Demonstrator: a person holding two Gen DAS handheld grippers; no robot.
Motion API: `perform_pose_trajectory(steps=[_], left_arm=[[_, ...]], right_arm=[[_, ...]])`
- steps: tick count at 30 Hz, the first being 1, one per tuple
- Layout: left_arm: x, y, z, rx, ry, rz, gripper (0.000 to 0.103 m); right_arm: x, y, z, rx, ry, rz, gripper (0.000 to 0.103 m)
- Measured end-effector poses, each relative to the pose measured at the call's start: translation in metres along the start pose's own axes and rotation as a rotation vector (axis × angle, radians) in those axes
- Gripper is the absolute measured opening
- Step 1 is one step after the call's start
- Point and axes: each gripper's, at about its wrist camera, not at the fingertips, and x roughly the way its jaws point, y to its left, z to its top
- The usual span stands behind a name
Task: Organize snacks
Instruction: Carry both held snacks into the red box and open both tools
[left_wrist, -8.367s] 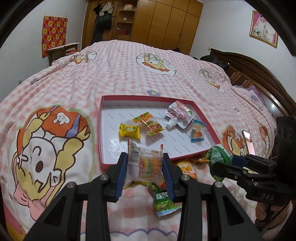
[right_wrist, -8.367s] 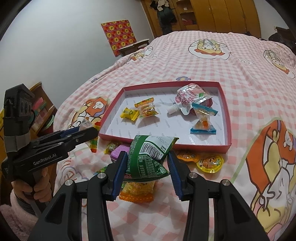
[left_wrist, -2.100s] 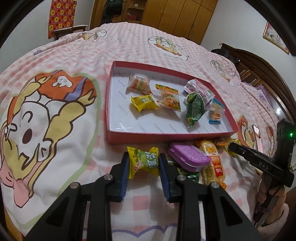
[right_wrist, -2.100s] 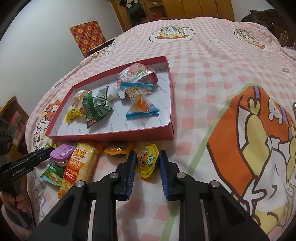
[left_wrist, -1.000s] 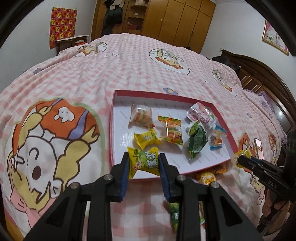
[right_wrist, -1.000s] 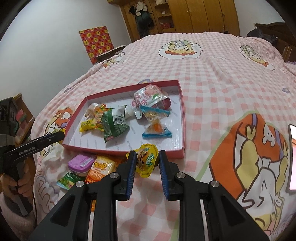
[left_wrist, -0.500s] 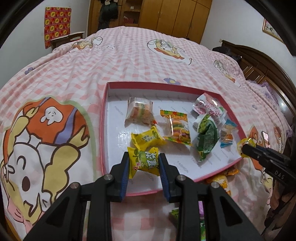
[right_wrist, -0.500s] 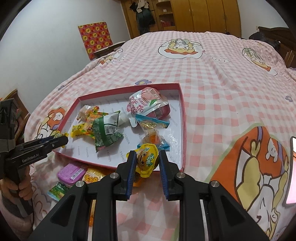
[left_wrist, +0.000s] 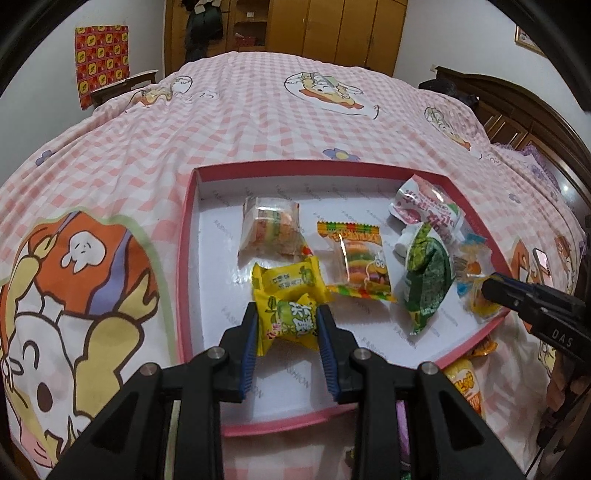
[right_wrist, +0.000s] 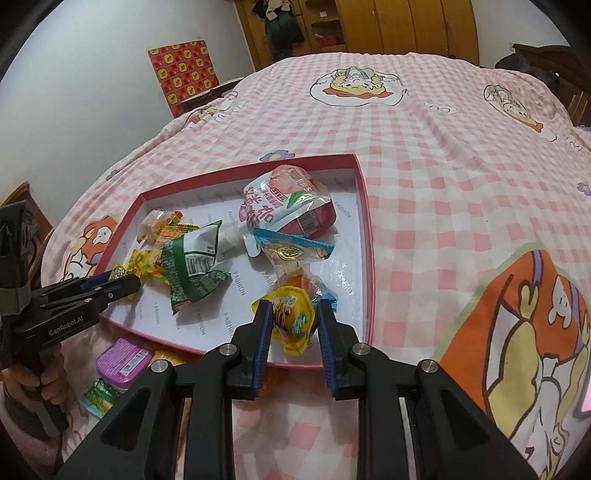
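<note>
both cameras sit close above the near edge of the red tray (left_wrist: 184, 236), tilted down and looking across the bed (left_wrist: 258, 110) toward the far wardrobes (left_wrist: 351, 29). the left wrist view hangs over the tray's near left part, the right wrist view over its near right corner (right_wrist: 365, 332). both share the tray, and each catches the other gripper at its edge.

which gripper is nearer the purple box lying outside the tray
Left. The purple box lies on the bedspread just outside the tray's near rim, beneath the left gripper. The right gripper holds its snack over the tray's opposite near corner, farther off.
</note>
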Motion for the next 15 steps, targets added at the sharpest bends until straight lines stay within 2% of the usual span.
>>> perform_pose_trajectory(steps=[15], left_arm=[[0.0088,0.0013,0.0078,0.007,-0.010,0.013,0.031]], right_arm=[[0.0038,-0.0013,0.0011,0.006,-0.020,0.005,0.024]])
